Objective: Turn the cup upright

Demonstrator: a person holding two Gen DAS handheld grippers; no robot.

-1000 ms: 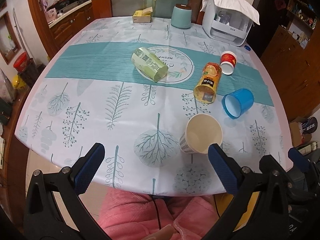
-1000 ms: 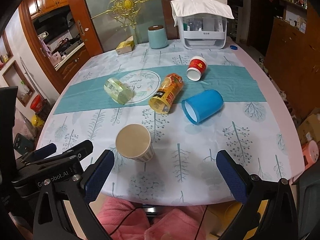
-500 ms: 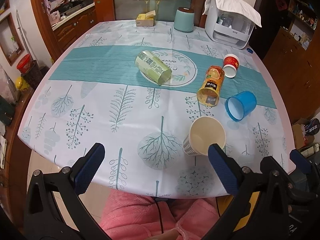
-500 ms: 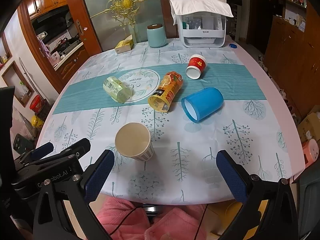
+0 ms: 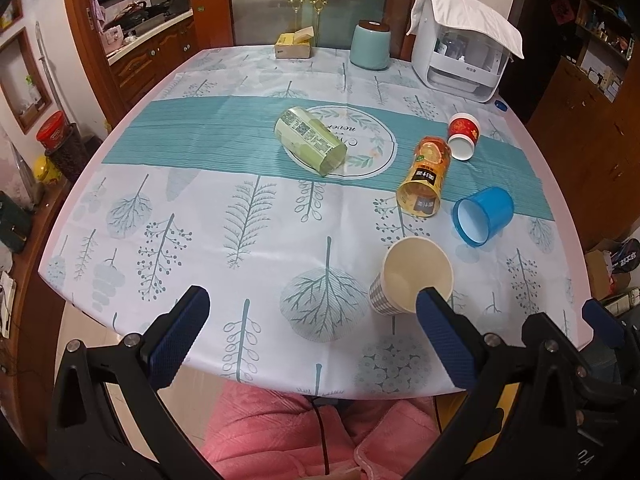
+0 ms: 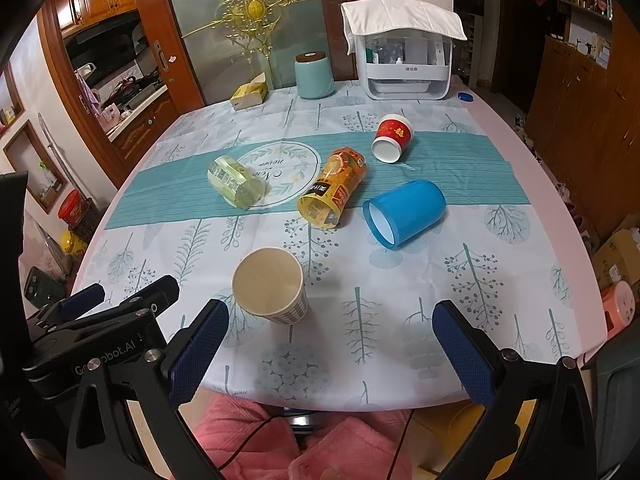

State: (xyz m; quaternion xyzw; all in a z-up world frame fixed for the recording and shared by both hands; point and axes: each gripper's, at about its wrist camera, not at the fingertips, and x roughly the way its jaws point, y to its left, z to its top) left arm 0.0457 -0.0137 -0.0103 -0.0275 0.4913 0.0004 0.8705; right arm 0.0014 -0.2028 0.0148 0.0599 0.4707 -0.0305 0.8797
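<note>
A paper cup (image 5: 412, 276) (image 6: 270, 286) stands upright near the table's front edge. Lying on their sides farther back are a blue plastic cup (image 5: 482, 216) (image 6: 404, 212), an orange cup (image 5: 426, 176) (image 6: 332, 188), a green cup (image 5: 310, 140) (image 6: 234, 182) and a small red cup (image 5: 464, 136) (image 6: 392, 136). My left gripper (image 5: 308, 320) is open and empty at the front edge, its right finger just before the paper cup. My right gripper (image 6: 328, 328) is open and empty, the paper cup just ahead of its left finger.
At the back of the table (image 5: 160, 208) stand a teal canister (image 5: 370, 46) (image 6: 314, 76), a white appliance under a cloth (image 5: 460, 48) (image 6: 406, 56) and a yellow tissue box (image 5: 292, 44) (image 6: 248, 94). Wooden cabinets flank the table. Pink clothing lies below the front edge.
Both grippers have tilted up a little, so the table and cups sit lower in both views. The cups have not moved. Both grippers stay open.
</note>
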